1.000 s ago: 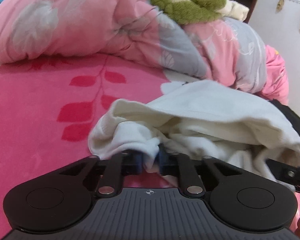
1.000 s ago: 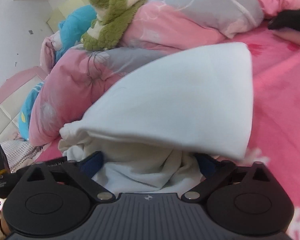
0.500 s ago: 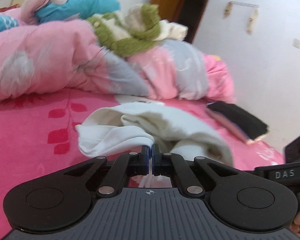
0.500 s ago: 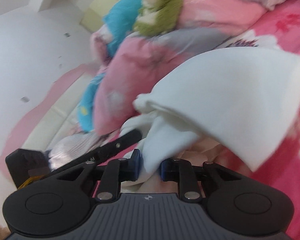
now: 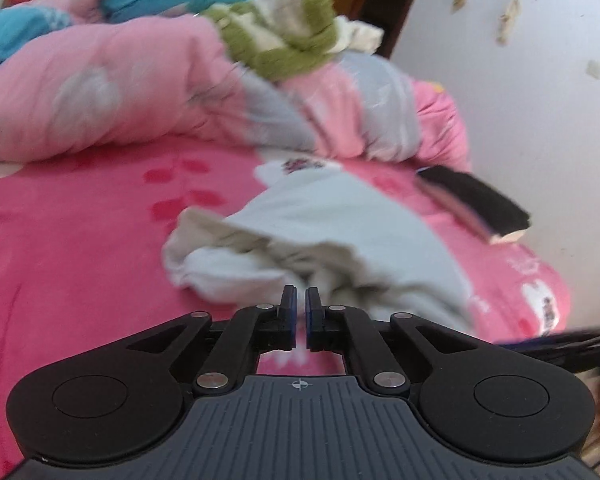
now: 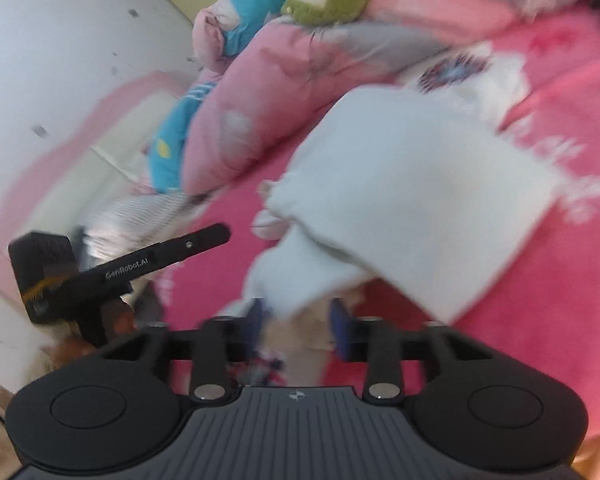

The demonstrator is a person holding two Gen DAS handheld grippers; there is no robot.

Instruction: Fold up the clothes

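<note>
The white shirt (image 5: 340, 232) lies bunched up on the pink bed (image 5: 80, 240), just past both tools. The left tool (image 5: 300, 300) is pinched together with nothing in it. The right tool (image 6: 298, 312) has just been opening, and a flap of the shirt hangs between its fingers (image 6: 340, 322), untouched. Farther back sits a pink blanket (image 5: 100, 88).
</note>
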